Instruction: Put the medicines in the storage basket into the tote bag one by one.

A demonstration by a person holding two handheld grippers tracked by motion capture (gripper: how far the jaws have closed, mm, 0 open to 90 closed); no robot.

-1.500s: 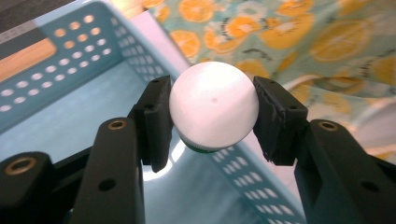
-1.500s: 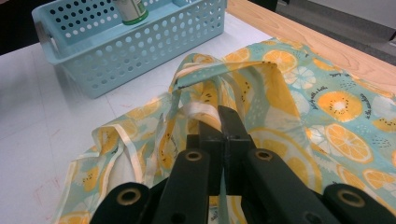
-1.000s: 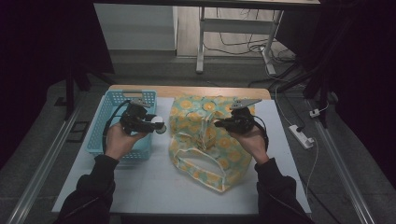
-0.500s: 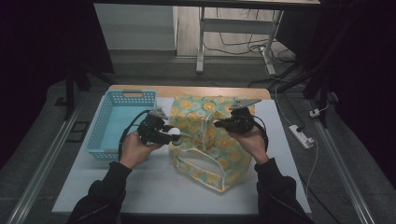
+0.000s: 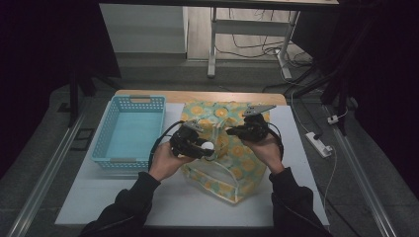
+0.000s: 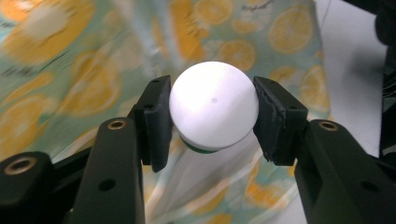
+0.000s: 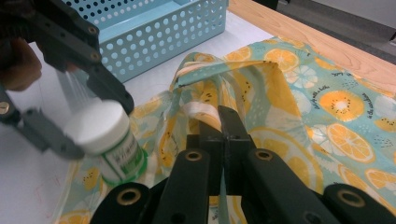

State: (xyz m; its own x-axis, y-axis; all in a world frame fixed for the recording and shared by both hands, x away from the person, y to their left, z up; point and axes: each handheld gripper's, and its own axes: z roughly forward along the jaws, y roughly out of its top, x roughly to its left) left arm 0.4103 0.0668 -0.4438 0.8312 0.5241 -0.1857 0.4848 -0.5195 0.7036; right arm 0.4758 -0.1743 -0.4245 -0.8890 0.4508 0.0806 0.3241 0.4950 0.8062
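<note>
Left tool (image 5: 206, 146): pinches a small white-capped bottle (image 6: 214, 105) by its cap, one black pad on each side; in the left gripper view the round cap sits squarely between the jaws, with a green edge under it.
Bottle: in the high view it hangs at frame centre, over the left edge of the bag; in the right gripper view (image 7: 108, 140) it shows at lower left, upright, with a green-printed label below the white cap.
Change: a second ago the left tool was over the blue basket at the left; half a second ago it was between basket and bag; now it has crossed right to the bag's near-left side.
Right tool (image 5: 232, 131): jaws pressed together on a fold of the bag's fabric, holding that edge raised; it has kept its place right of centre.
Bag (image 5: 237, 163): orange-slice print on pale green, lying on the white bench (image 5: 89, 197), centre to lower right.
Basket (image 5: 129, 132): light blue, perforated, left of the bag.
</note>
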